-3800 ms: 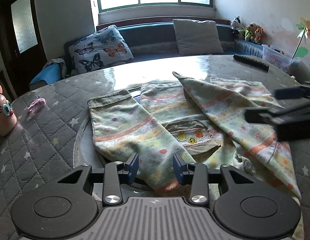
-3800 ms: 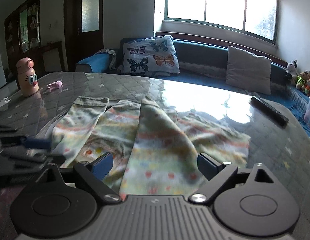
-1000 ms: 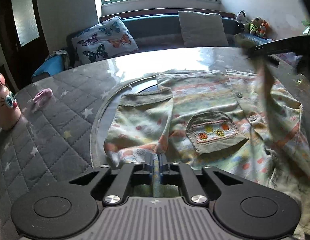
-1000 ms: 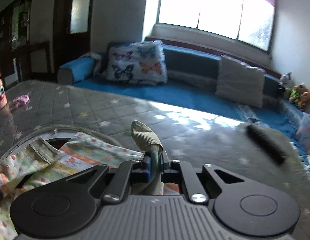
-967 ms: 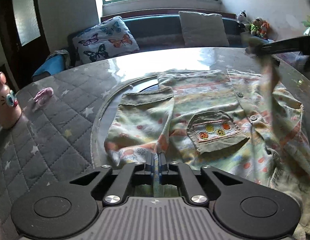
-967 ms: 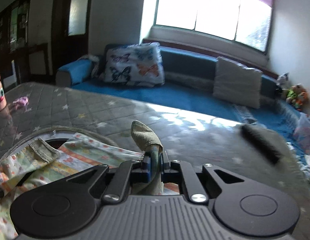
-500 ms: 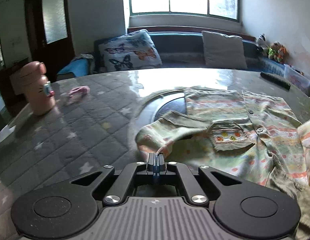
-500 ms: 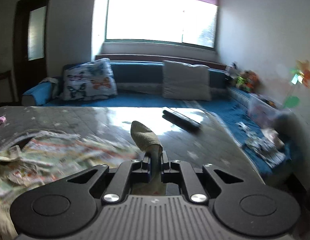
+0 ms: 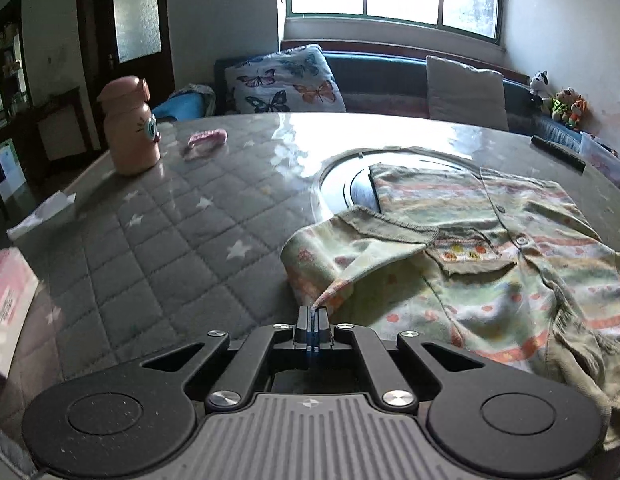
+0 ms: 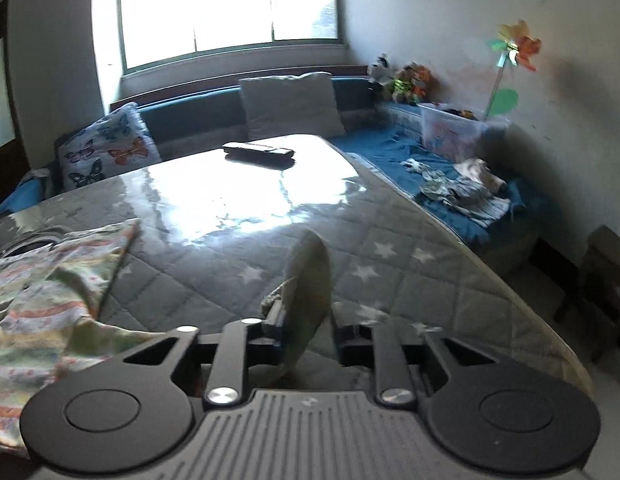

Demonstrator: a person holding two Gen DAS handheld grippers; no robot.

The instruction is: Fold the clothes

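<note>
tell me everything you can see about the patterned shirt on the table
The shirt is soft, pale cotton-like fabric with orange and green stripes and dots, a buttoned placket, olive cuffs and an embroidered chest pocket. It lies open and rumpled on the quilted table cover. The left gripper pinches one edge, jaws closed; the right gripper's jaws stand apart around a cuff.

low wrist views, shared table (image 9: 158, 216), window (image 10: 230, 8)
</note>
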